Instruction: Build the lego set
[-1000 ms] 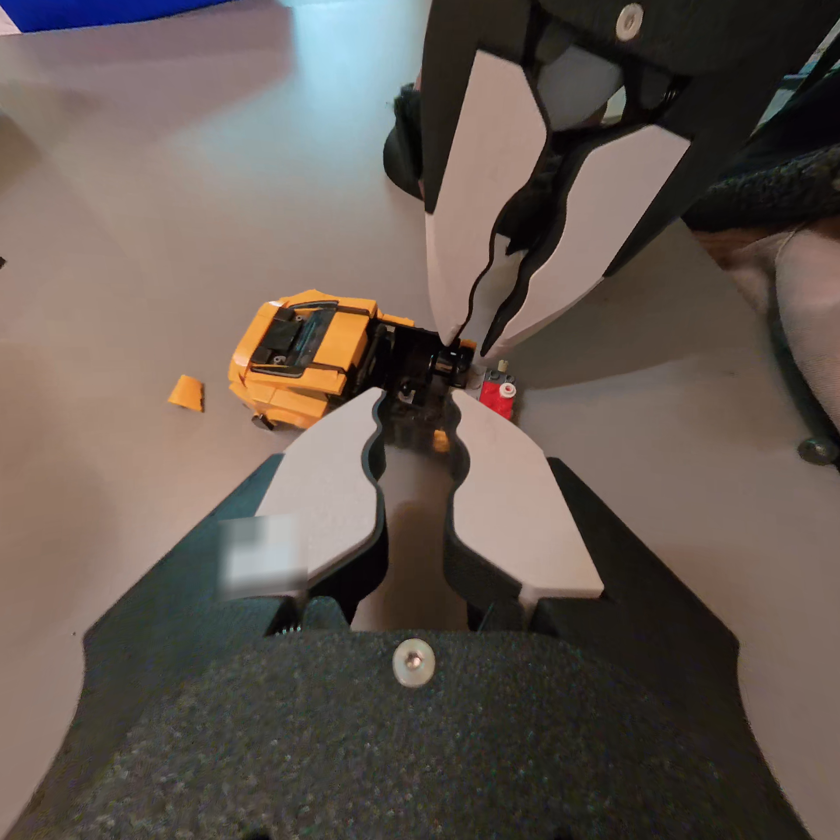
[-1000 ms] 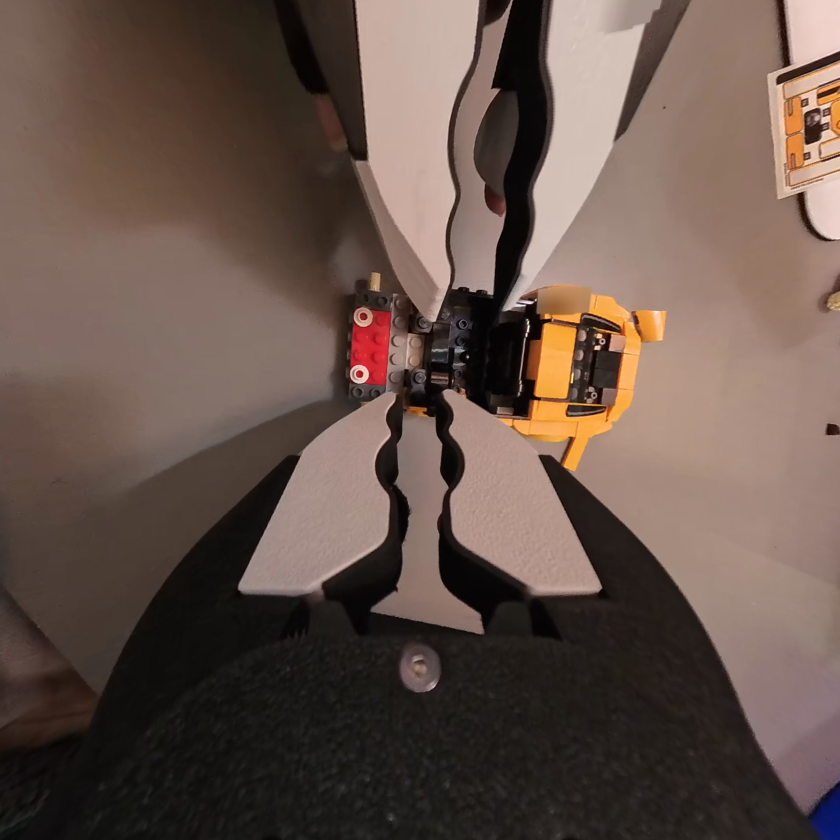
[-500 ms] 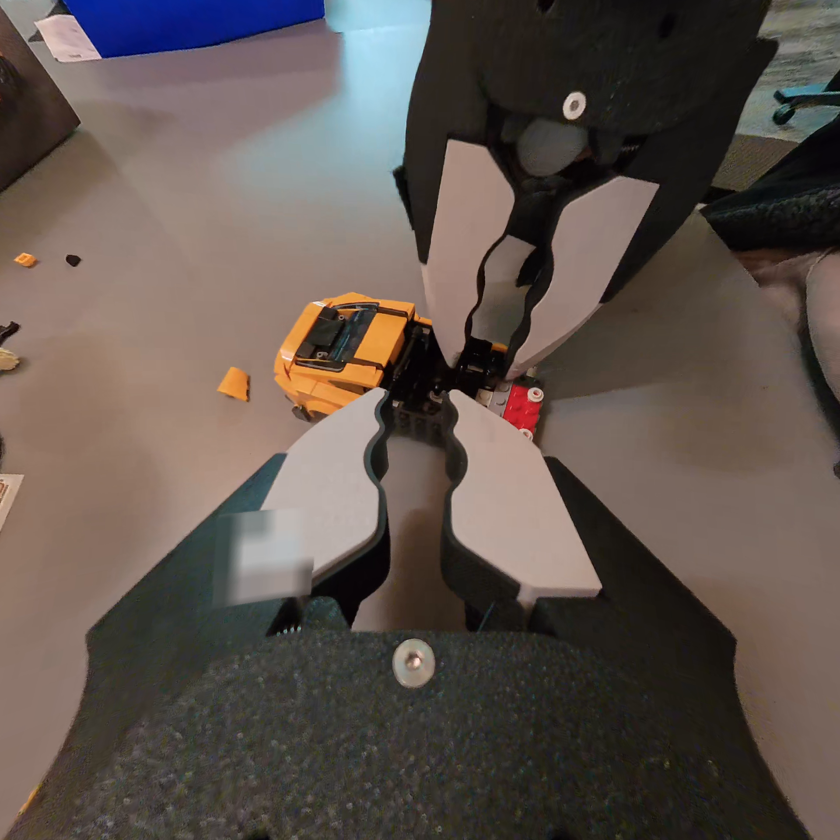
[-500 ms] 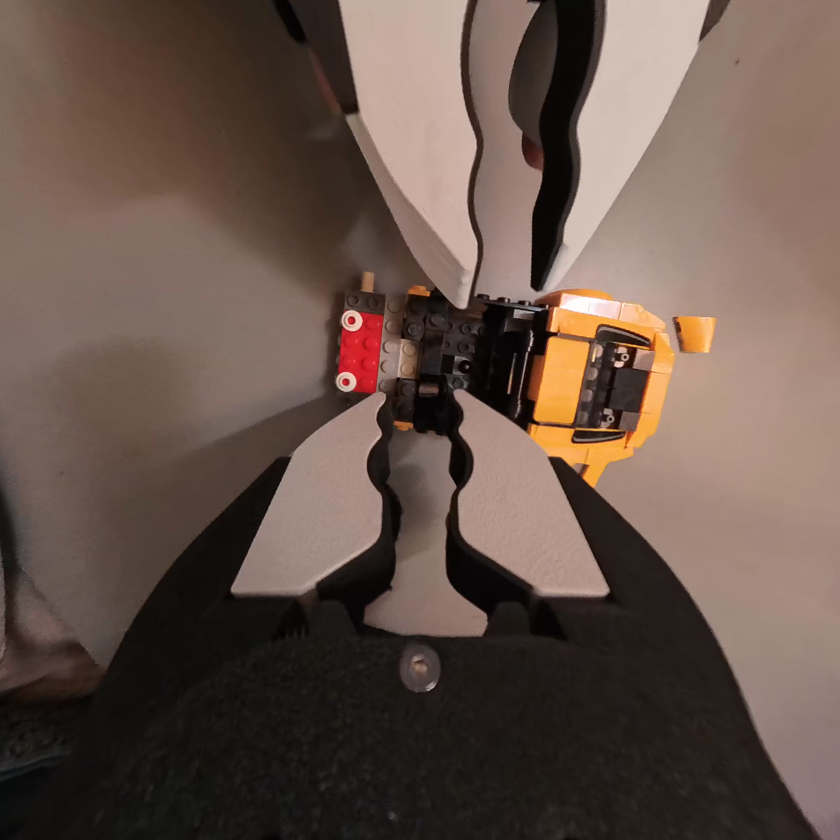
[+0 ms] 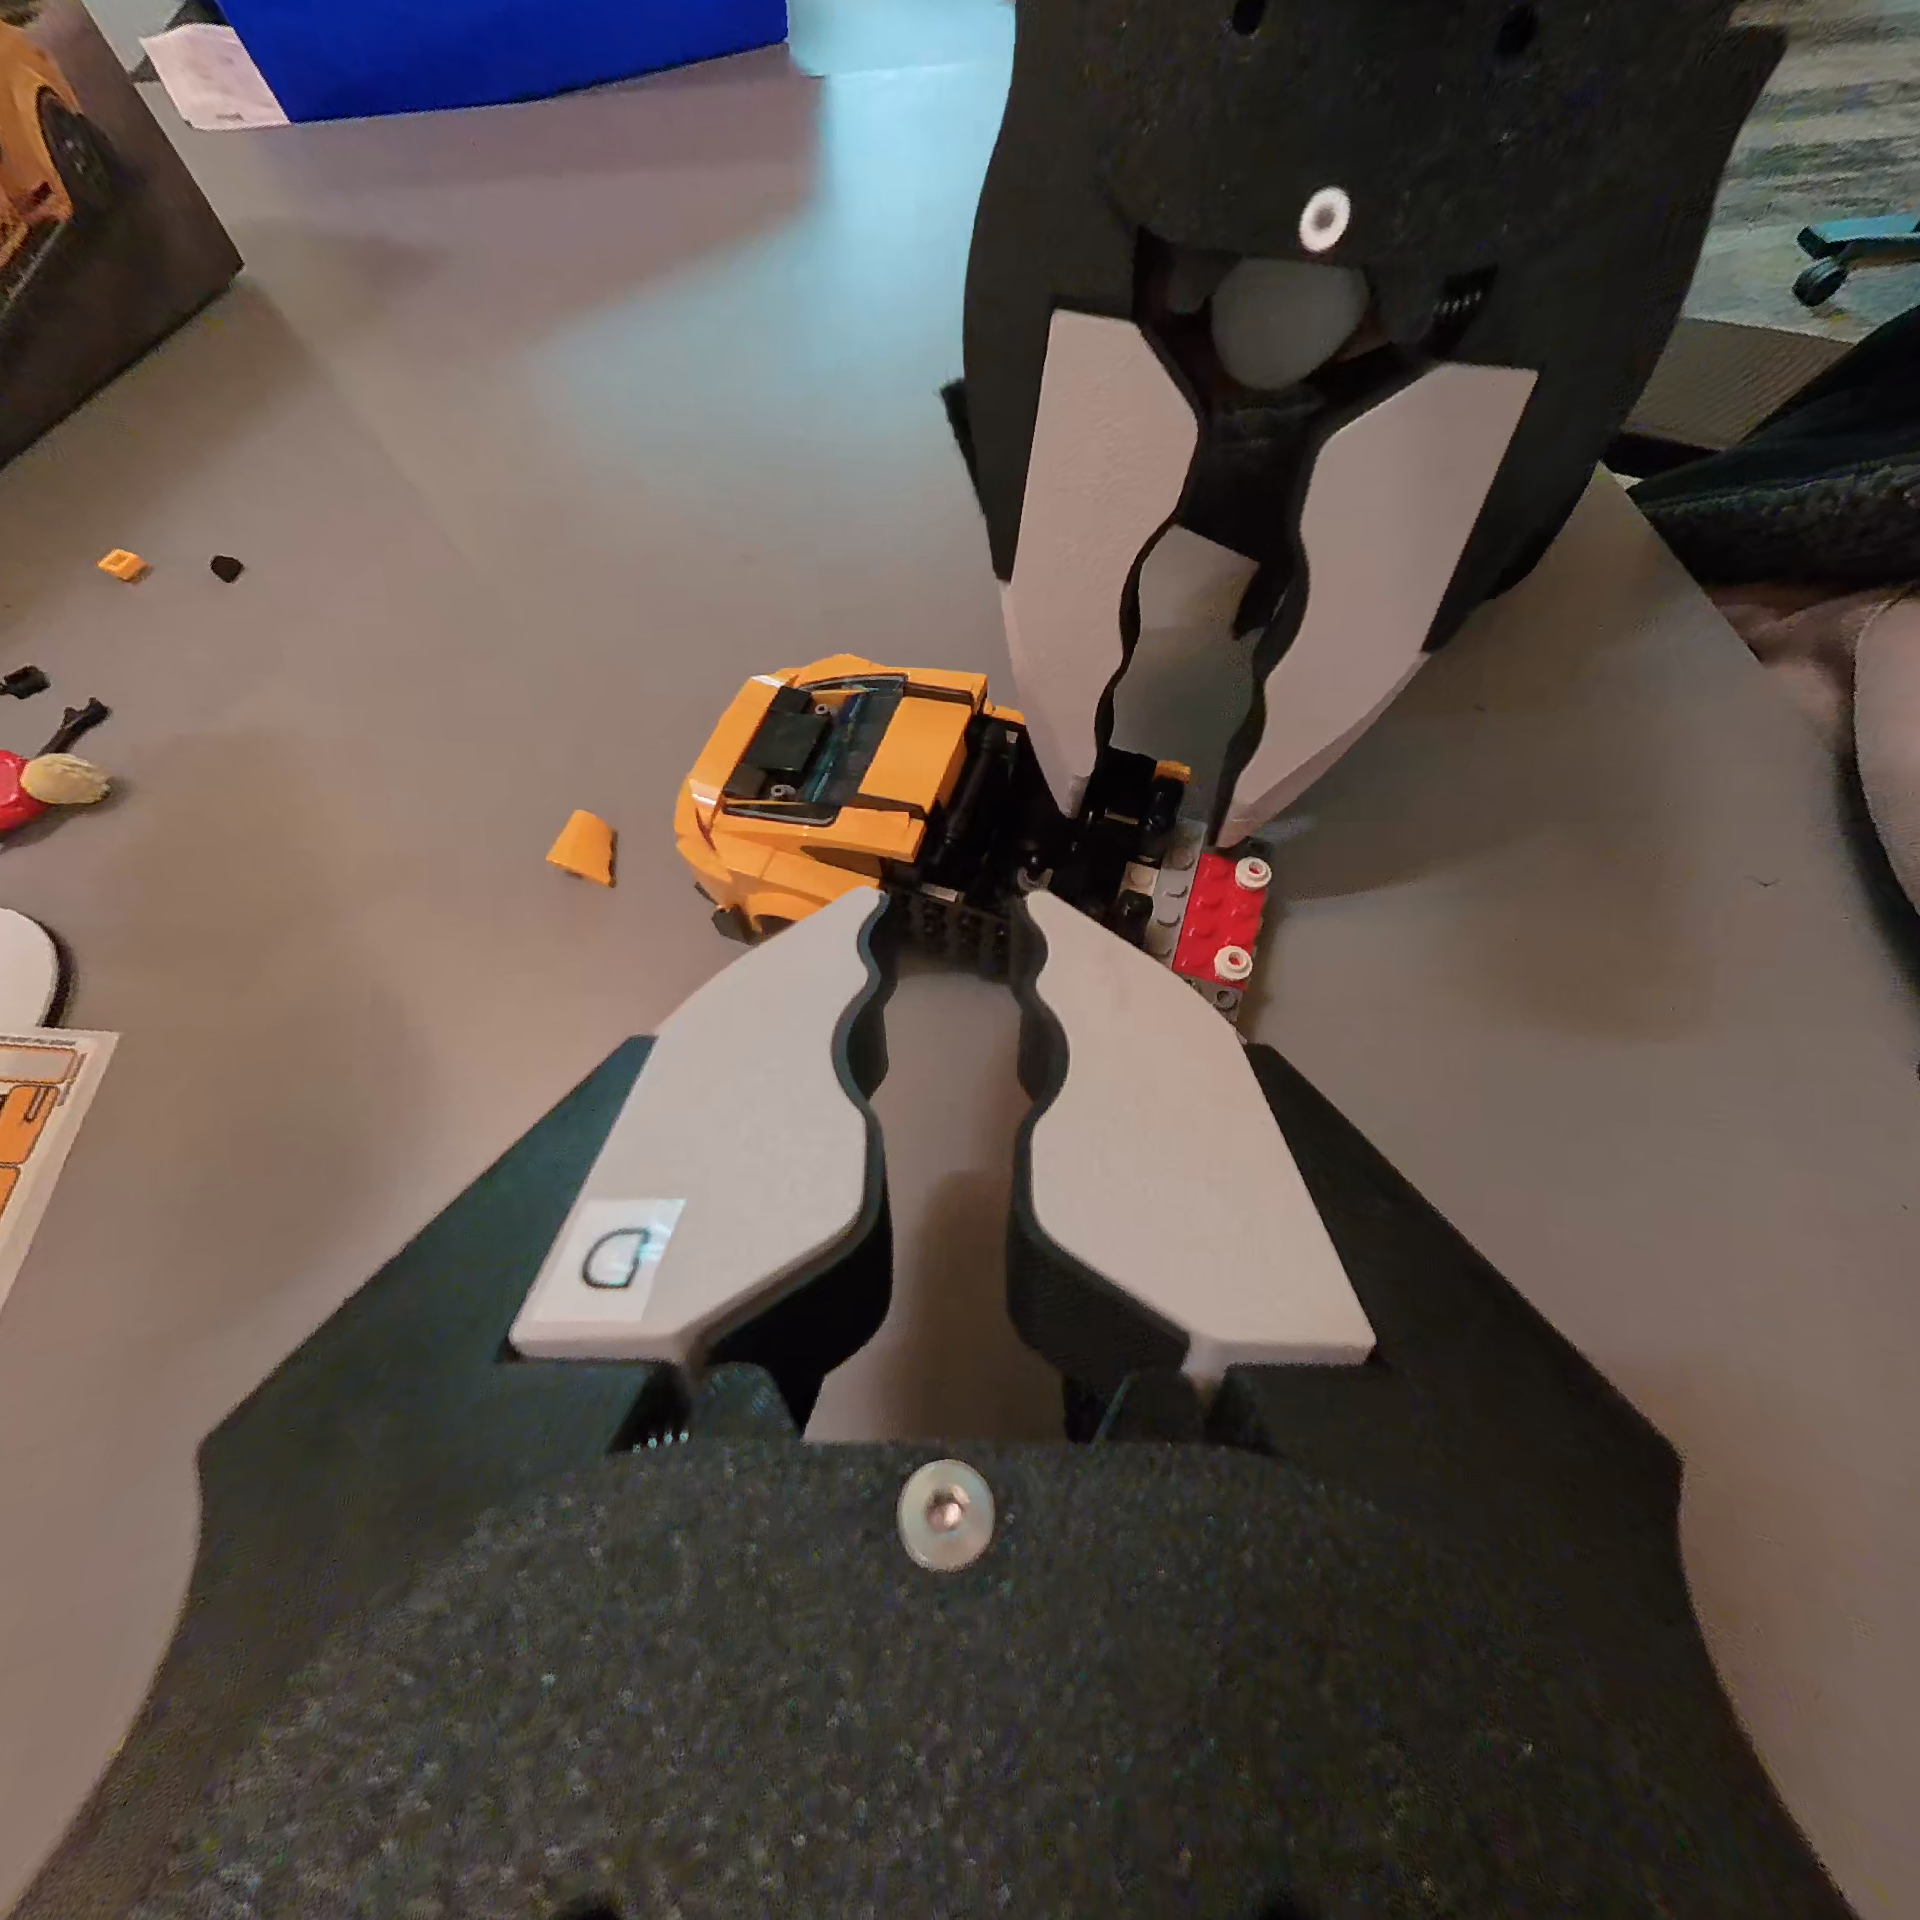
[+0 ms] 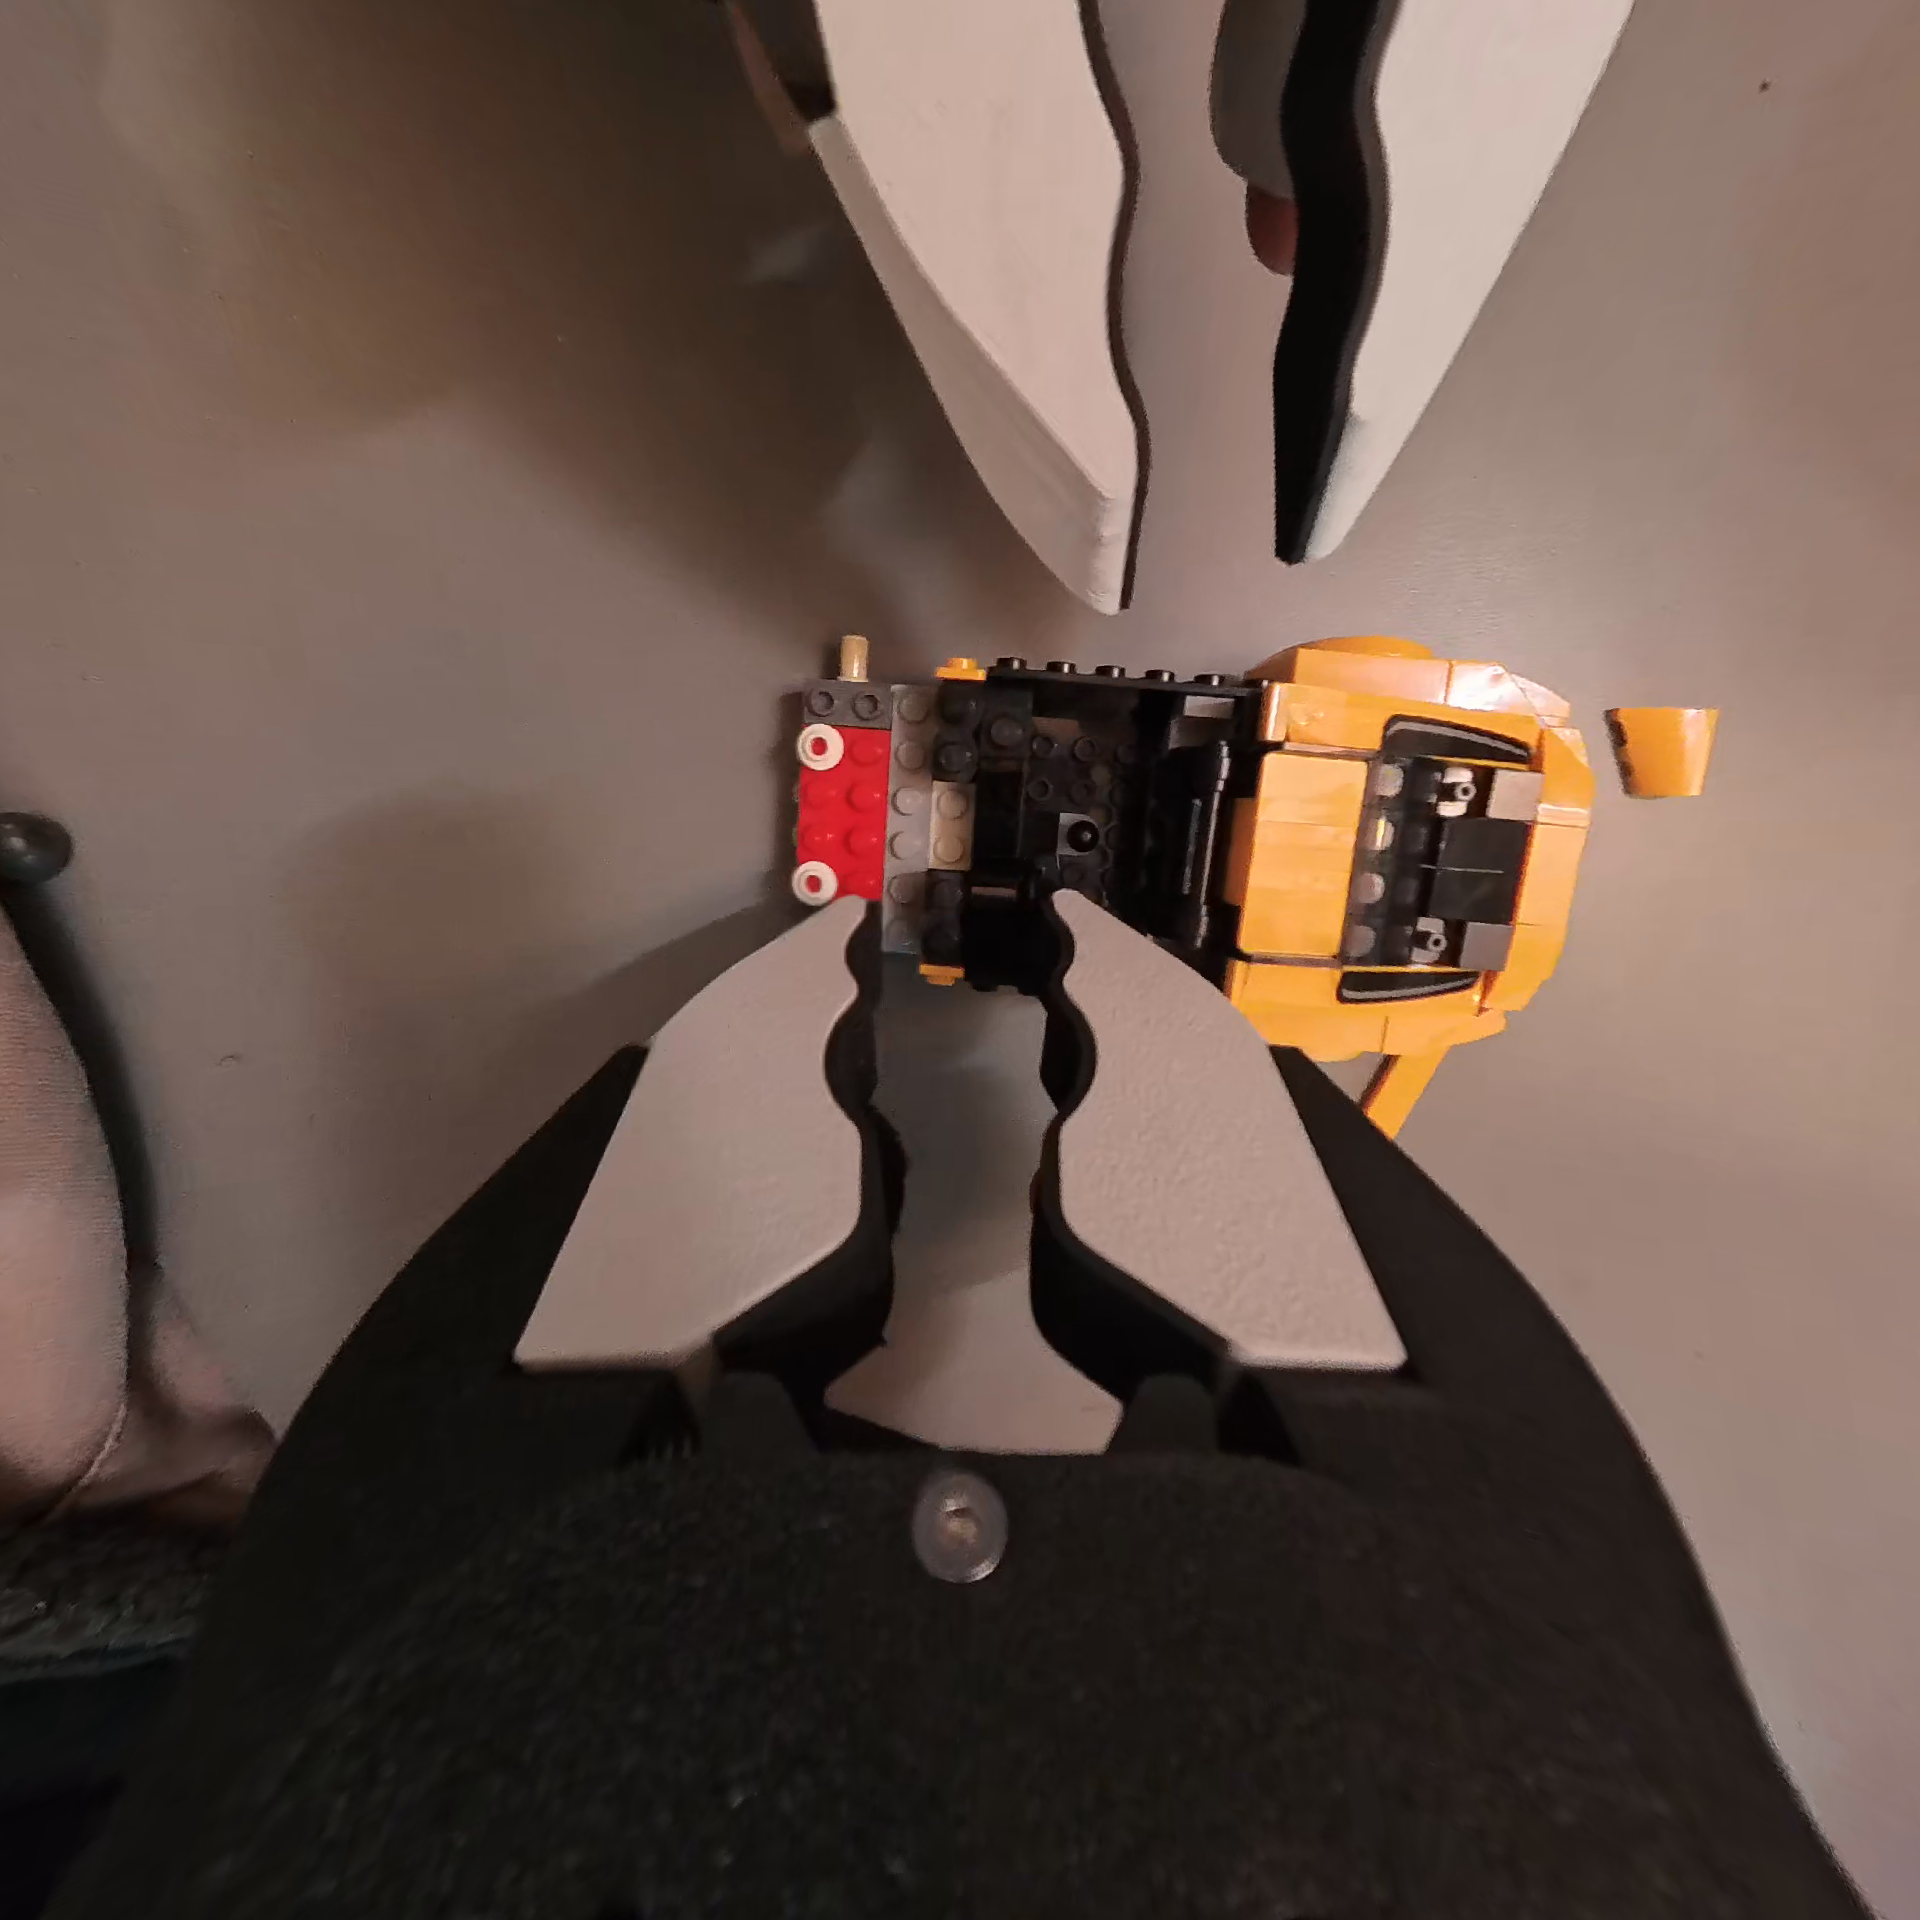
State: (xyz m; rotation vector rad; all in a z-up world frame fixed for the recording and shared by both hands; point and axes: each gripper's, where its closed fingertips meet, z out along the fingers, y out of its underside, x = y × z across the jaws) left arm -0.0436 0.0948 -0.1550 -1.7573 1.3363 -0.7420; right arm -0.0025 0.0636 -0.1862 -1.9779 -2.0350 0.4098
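A partly built brick car lies on the grey table, with an orange front point(image 5: 831, 769), a black studded chassis and a red brick point(image 5: 1216, 904) at its rear. My left gripper point(image 5: 951, 904) is open, its tips at the chassis' near edge. The right wrist view shows the left gripper point(image 6: 1205, 577) clear of the car point(image 6: 1351, 831). My right gripper point(image 6: 961, 909) is open at the opposite side, its pads straddling the grey and black bricks next to the red brick point(image 6: 842, 821) without pressing them. It also shows in the left wrist view point(image 5: 1153, 816). A loose orange piece point(image 5: 582, 836) lies beside the car's front.
A blue bin point(image 5: 499, 42) and a dark printed box point(image 5: 83, 187) stand at the far left. Small loose pieces point(image 5: 123, 564) and a sticker sheet point(image 5: 31, 1122) lie at the left. The table's edge and dark cloth point(image 5: 1787, 499) are at the right. The tips of one gripper are about 6 cm away from the tips of the other. The loose orange piece point(image 5: 582, 836) sits 10 cm or so from the ends of my left fingers. Look for it in the right wrist view point(image 6: 1673, 757) too.
My right gripper's jaws have widened and let go of the black bricks they pinched. My left gripper has drawn back from the car's far side. The car stays on the table.
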